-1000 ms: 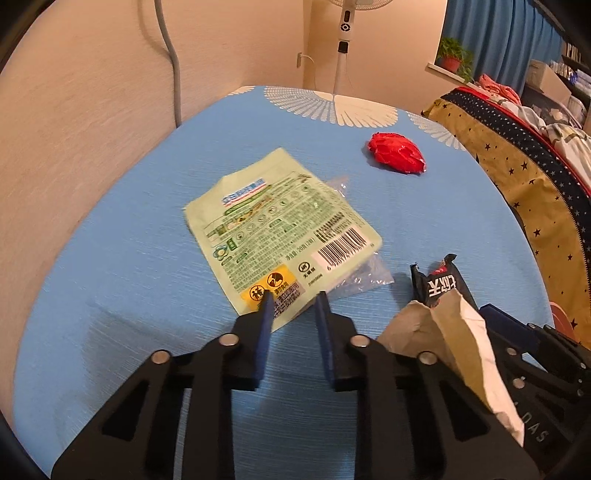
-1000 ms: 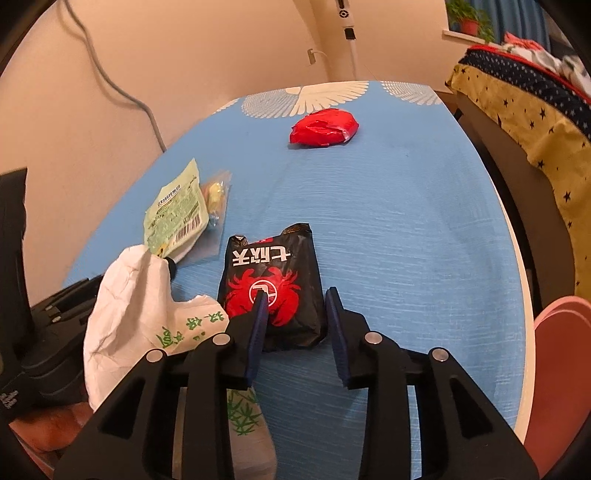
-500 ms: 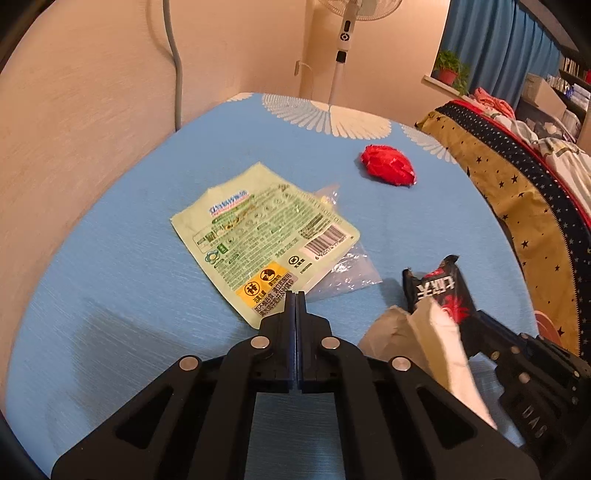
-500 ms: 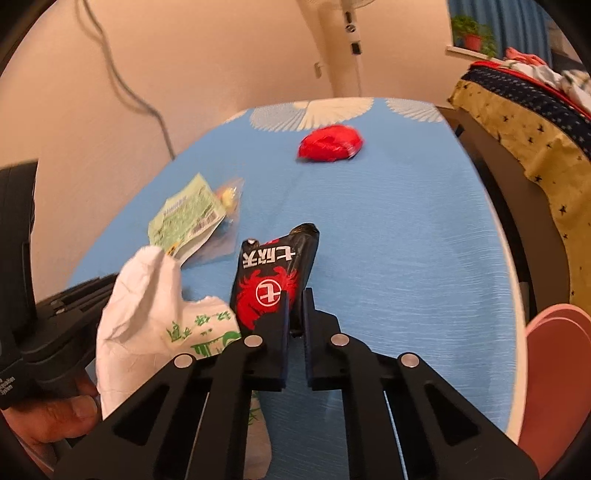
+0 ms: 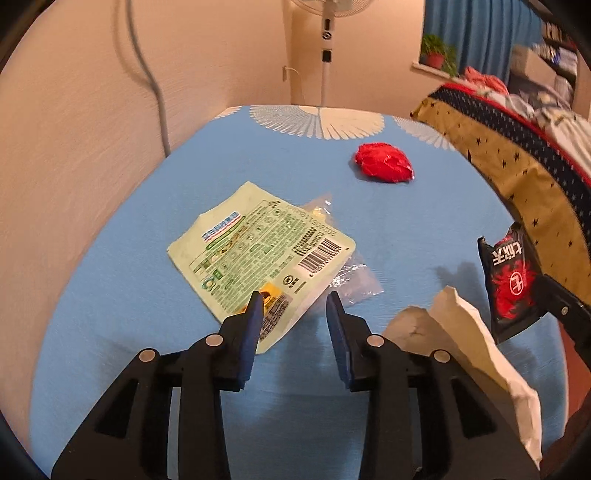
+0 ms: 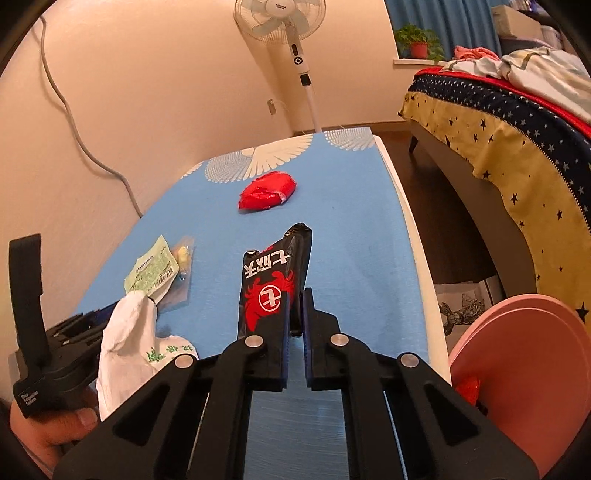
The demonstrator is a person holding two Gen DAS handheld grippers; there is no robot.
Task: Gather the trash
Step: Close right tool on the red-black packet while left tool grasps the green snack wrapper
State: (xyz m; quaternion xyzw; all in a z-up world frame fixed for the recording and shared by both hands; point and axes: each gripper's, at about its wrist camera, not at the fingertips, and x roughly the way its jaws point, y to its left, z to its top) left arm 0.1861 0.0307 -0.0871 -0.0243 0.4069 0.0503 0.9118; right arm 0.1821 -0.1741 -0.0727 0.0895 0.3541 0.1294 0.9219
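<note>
My right gripper [image 6: 294,301] is shut on a black snack wrapper with a red crab print [image 6: 271,280] and holds it lifted above the blue table [image 6: 351,236]; the wrapper also shows in the left wrist view [image 5: 511,280]. My left gripper [image 5: 294,304] is open over the near corner of a green wrapper [image 5: 258,254], which lies flat on a clear plastic wrapper [image 5: 351,284]. A crumpled red wrapper [image 5: 384,168] lies farther back; it also shows in the right wrist view [image 6: 267,192]. A white paper bag [image 5: 476,354] stands by my left gripper.
A wall with a grey cable [image 5: 147,74] runs along the table's left side. A standing fan [image 6: 291,33] is behind the table. A bed with a star-print cover [image 6: 517,147] is to the right. A pink bin [image 6: 517,369] sits at the near right.
My right gripper closed on the black wrapper and lifted it off the table. My left gripper shut briefly, then opened again over the green wrapper's corner.
</note>
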